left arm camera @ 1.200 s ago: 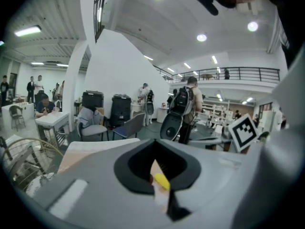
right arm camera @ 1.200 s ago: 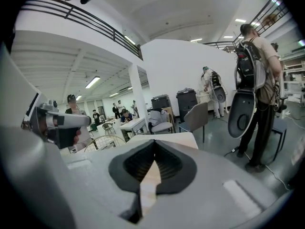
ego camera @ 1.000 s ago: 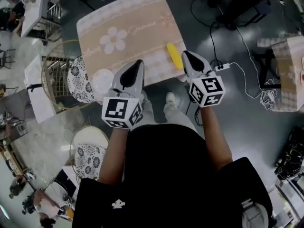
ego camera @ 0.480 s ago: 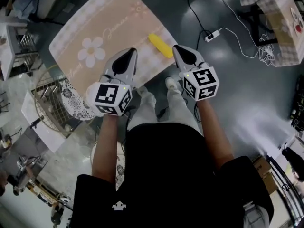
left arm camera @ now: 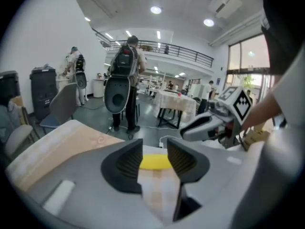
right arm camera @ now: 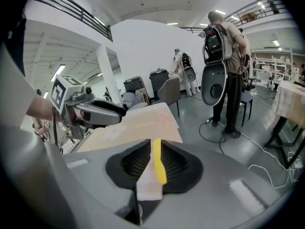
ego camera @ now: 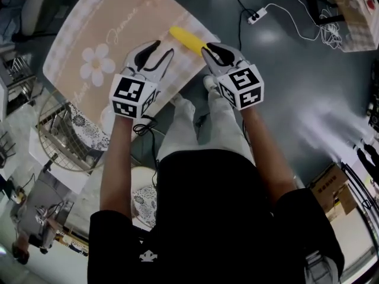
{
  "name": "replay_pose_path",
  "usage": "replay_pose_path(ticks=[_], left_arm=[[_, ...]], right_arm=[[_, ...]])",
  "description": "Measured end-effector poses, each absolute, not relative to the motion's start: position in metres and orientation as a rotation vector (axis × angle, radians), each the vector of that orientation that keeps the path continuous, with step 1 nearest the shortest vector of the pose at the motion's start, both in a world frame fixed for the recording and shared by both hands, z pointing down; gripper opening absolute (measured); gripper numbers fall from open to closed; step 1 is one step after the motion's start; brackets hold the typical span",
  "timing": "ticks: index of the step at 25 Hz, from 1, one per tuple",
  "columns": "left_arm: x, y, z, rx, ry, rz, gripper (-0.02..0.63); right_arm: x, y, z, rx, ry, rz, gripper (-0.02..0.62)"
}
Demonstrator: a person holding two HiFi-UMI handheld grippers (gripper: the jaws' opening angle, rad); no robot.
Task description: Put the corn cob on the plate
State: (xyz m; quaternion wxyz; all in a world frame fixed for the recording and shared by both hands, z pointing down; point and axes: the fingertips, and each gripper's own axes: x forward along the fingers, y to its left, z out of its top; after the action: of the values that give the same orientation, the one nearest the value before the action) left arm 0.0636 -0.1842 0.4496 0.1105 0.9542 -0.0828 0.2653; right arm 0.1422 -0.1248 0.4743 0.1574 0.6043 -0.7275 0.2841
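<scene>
Head view: left gripper (ego camera: 161, 47) and right gripper (ego camera: 207, 49) tilted down by corn cob (ego camera: 188, 39), jaws just opening, empty.

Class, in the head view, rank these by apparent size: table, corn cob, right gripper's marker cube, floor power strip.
1. table
2. marker cube on the right gripper, enlarged by nearness to the camera
3. corn cob
4. power strip
</scene>
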Motion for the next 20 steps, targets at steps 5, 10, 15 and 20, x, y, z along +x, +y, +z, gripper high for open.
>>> replay_pose_path(ticks=[5,10,15,20], left_arm=[[0.077,-0.179,0.496,2.909,0.020,1.050,0.245],[0.082,-0.169,0.538,2.947,0.329,1.266,0.262],[0.091,-0.178,0.571,2.972,0.552,1.444,0.285],[0.097,-0.180,0.599,2.981,0.836,1.639,0.331]], right_arm=[[0.148,-0.123,0.507,1.695,-2.021,0.837,0.125],[0.144,-0.118,0.537,1.625,-1.972,0.861,0.190],[0.138,-0.119,0.559,1.566,-1.946,0.876,0.234],[0.135,-0.121,0.582,1.502,-1.910,0.859,0.272]])
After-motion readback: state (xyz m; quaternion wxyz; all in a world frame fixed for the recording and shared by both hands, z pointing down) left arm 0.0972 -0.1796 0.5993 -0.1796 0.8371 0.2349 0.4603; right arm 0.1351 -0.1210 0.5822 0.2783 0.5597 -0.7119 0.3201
